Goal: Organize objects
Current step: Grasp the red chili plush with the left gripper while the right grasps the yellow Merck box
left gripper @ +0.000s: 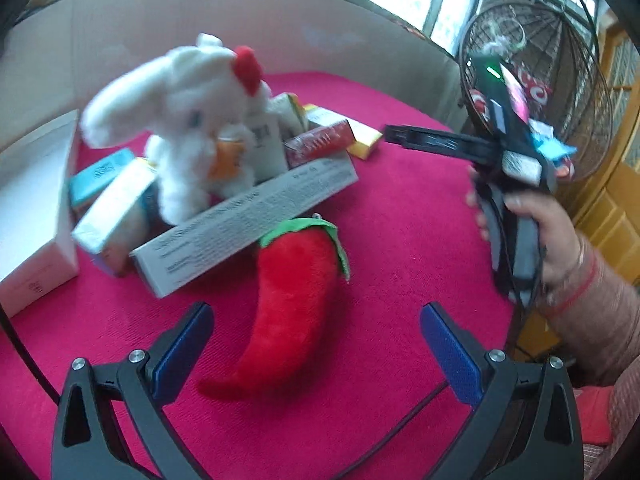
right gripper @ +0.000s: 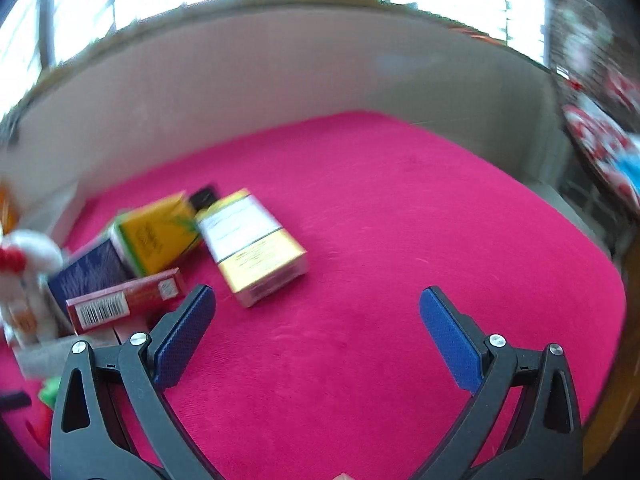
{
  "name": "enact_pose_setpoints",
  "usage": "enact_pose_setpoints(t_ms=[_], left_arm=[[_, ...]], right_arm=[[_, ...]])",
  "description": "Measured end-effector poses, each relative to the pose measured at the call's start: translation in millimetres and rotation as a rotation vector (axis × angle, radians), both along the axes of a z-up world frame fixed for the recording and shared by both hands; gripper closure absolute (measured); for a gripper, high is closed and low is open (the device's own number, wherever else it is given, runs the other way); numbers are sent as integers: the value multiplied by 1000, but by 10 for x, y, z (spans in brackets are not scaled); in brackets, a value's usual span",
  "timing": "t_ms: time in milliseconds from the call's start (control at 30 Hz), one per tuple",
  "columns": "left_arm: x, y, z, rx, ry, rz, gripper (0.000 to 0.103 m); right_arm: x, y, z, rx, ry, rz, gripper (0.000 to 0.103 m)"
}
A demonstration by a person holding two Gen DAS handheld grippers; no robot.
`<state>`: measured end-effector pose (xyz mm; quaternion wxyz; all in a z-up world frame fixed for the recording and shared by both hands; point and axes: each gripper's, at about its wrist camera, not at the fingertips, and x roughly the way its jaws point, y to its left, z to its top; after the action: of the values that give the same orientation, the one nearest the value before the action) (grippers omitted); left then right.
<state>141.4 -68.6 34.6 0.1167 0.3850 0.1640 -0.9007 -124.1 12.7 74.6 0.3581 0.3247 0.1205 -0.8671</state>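
1. Chili toy lies on the pink cloth, between the left gripper's spread, empty fingers.
2. Just behind it, a long grey box and a white bunny.
3. Right gripper hangs released over bare cloth beside a yellow box.

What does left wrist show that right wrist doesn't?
Left wrist only: the red plush chili with a green cap, whole, lying between the open left gripper fingers; the long grey printed carton; the right gripper held in the person's hand.

Right wrist only: the yellow and white rectangular box lying flat, the yellow box with green edges beside it, and the open right gripper's own blue pads.

Both: the white plush rabbit with a red bow, the red barcoded carton, the pink cloth surface.
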Motion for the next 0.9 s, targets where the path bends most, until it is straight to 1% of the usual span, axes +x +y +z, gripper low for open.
enact_pose_setpoints(t_ms=[67, 133, 200, 300, 433, 500, 600, 633, 667, 733, 833, 900], left_arm=[[-53, -17, -49, 6, -13, 4, 0], [-85, -36, -104, 19, -29, 14, 0], [-97, -61, -162, 35, -42, 23, 0], [-124, -88, -182, 44, -42, 27, 3], [-212, -97, -177, 42, -53, -2, 17], [-233, -77, -177, 34, -55, -4, 17], [-240, -80, -166, 43, -44, -3, 18], [-250, -86, -163, 48, -42, 0, 22], [-267, -89, -160, 52, -41, 2, 30], [-295, -101, -154, 61, -41, 2, 39], [-335, -75, -157, 53, -43, 8, 40], [-360, -46, -145, 37, -45, 10, 40]], right_arm=[[-55, -223, -30, 75, 12, 63, 0], [-115, -380, -51, 127, 31, 78, 0], [-147, -546, -63, 165, 49, 119, 0], [-187, -702, -73, 180, 46, 175, 0], [-273, -812, -100, 192, 13, 186, 0], [-328, -843, -127, 197, -14, 202, 0], [-353, -828, -184, 191, -38, 226, 0], [-369, -820, -210, 197, -42, 228, 0], [-399, -821, -244, 207, -55, 225, 0], [-484, -846, -287, 207, -110, 223, 0], [-513, -880, -297, 196, -121, 222, 2], [-521, -877, -288, 200, -115, 224, 8]])
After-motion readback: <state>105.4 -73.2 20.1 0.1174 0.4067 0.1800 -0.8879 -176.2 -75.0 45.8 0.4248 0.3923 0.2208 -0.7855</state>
